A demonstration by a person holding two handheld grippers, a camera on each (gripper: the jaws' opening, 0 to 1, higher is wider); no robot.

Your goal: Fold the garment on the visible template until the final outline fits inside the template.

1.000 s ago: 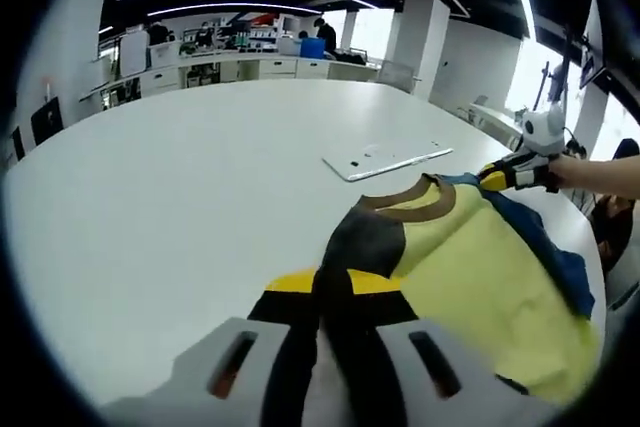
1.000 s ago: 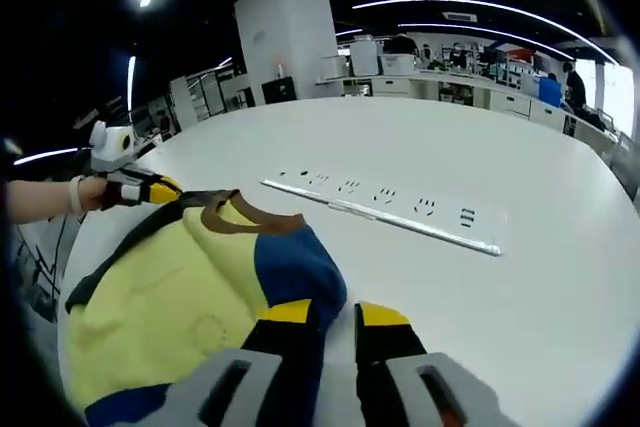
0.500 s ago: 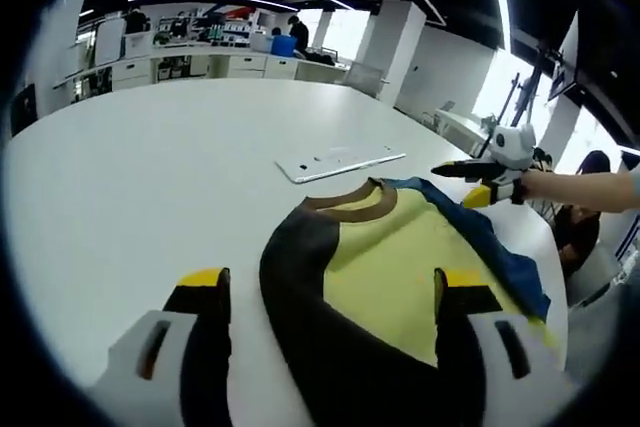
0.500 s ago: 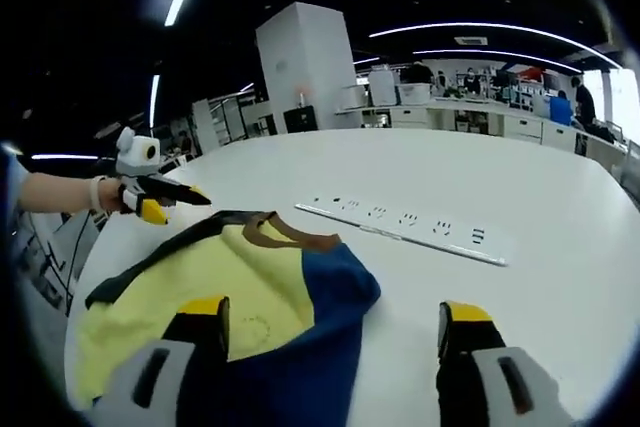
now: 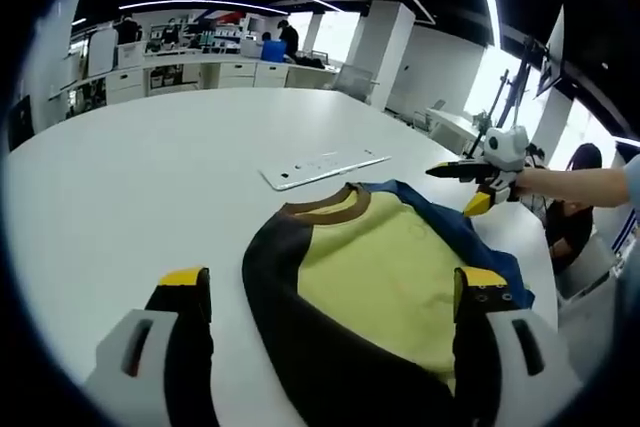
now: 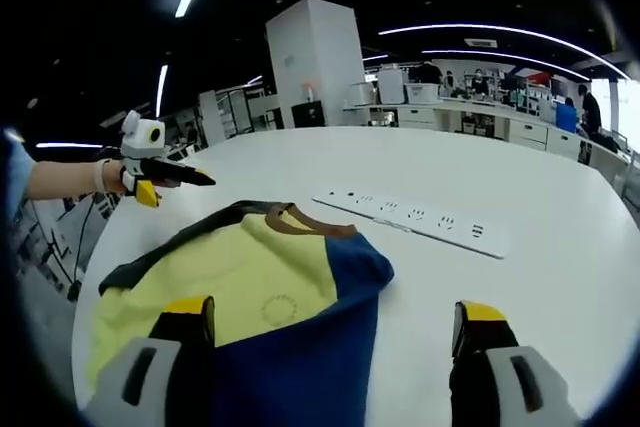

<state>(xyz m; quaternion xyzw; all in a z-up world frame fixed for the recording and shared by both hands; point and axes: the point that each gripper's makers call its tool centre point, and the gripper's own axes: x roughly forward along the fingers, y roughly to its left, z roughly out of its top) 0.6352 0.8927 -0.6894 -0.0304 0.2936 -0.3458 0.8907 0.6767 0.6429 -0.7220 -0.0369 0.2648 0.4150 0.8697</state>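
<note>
Garment (image 5: 375, 277) (yellow-fronted) beside power strip (image 5: 322, 167)

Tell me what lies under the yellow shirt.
The yellow shirt lies flat on the white table, bare around it. Whatever is directly beneath, a template included, is covered by fabric. The power strip lies beyond the collar.

One yellow T-shirt (image 5: 385, 282) with a black sleeve, a blue sleeve and a brown collar lies at lower centre of the left gripper view. One long white power strip (image 5: 322, 169) sits just above it, mid-frame; in the right gripper view I count five socket groups along it. One big white table (image 5: 150, 177) carries both. Two handheld grippers are about: one (image 5: 330, 299) rising from the bottom edge, the other (image 5: 466, 179) at the right. Two white square pillars stand in the background.
</note>
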